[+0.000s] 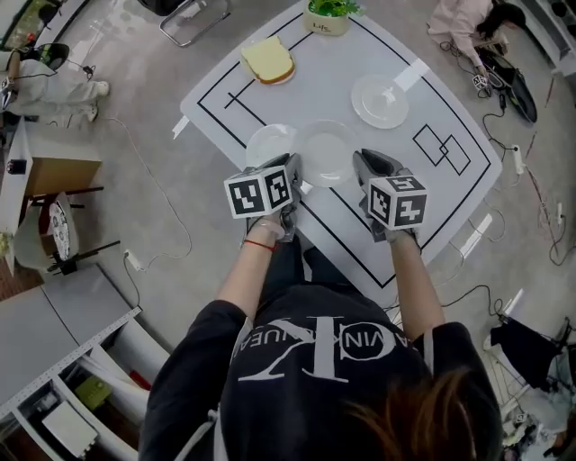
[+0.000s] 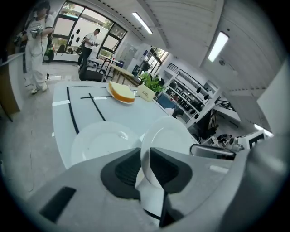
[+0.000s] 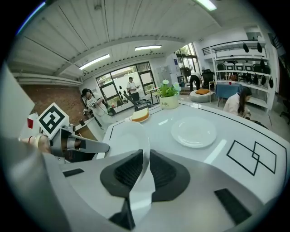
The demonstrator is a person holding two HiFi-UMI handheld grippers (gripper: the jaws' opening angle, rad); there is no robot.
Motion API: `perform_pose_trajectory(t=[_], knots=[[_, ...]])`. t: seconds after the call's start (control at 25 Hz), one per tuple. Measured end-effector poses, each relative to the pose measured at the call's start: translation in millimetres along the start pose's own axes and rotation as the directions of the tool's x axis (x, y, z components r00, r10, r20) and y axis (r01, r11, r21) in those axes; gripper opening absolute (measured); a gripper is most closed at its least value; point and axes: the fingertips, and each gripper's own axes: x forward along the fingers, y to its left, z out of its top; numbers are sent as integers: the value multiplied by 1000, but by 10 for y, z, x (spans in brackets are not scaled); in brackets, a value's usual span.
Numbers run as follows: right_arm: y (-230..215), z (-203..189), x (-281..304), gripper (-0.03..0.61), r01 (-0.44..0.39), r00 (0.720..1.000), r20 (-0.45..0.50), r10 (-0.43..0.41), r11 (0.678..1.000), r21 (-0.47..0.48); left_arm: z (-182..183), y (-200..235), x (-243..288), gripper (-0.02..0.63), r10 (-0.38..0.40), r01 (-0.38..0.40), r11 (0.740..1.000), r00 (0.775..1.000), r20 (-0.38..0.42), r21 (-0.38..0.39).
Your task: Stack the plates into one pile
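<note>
Plate (image 1: 326, 153) sits between your two grippers, over the near middle of the table (image 1: 315, 90). Your left gripper (image 1: 295, 173) has its jaws narrow and clamped on the plate's left rim; its own view shows the rim pinched between the dark pads. Your right gripper (image 1: 363, 167) grips the opposite rim the same way, jaws narrow with the white edge running between them. So you are carrying one plate with both tools. A second plate (image 1: 267, 144) lies flat on the table just to the left of the held one. A third plate (image 1: 380, 100) lies farther off, to the right. Bread (image 1: 267, 61) rests near the far left edge, and a plant (image 1: 328, 13) stands at the far end.
</note>
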Motion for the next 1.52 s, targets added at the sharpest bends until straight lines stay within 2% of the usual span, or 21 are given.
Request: perform_pose_trajectory(t=[0.36,0.6,0.8,1.04,1.24,1.32,1.4,1.52], knots=[[595,29,578,49,-63,994,-88,61,998,-28,161,709,-320,97,51,-48,994,998,22,-93],[778,-76,876,54,-82,985,-158,76,996,-34,144,993,-371,122,60,-60,992,998,-5,-109],[856,-68,1015,58,-93,979,-186,80,994,-62,161,1109,-362,142,68,-70,994,997,-25,-87],[822,-153,1072,64,-83,969,-241,56,991,-104,97,1108,-303,163,85,-86,996,993,-80,-12],[822,-183,1077,66,-73,966,-258,32,986,-150,73,1099,-296,179,90,-91,996,991,-96,-2],[798,-193,1070,20,-55,965,-261,4,981,-189,54,1087,-288,200,90,-90,996,990,-104,1],[789,-203,1069,15,-51,965,-262,-7,975,-215,44,1077,-286,206,90,-90,996,990,-107,5],[797,-207,1072,19,-63,966,-257,8,977,-204,52,1074,-291,206,95,-94,995,990,-103,12]])
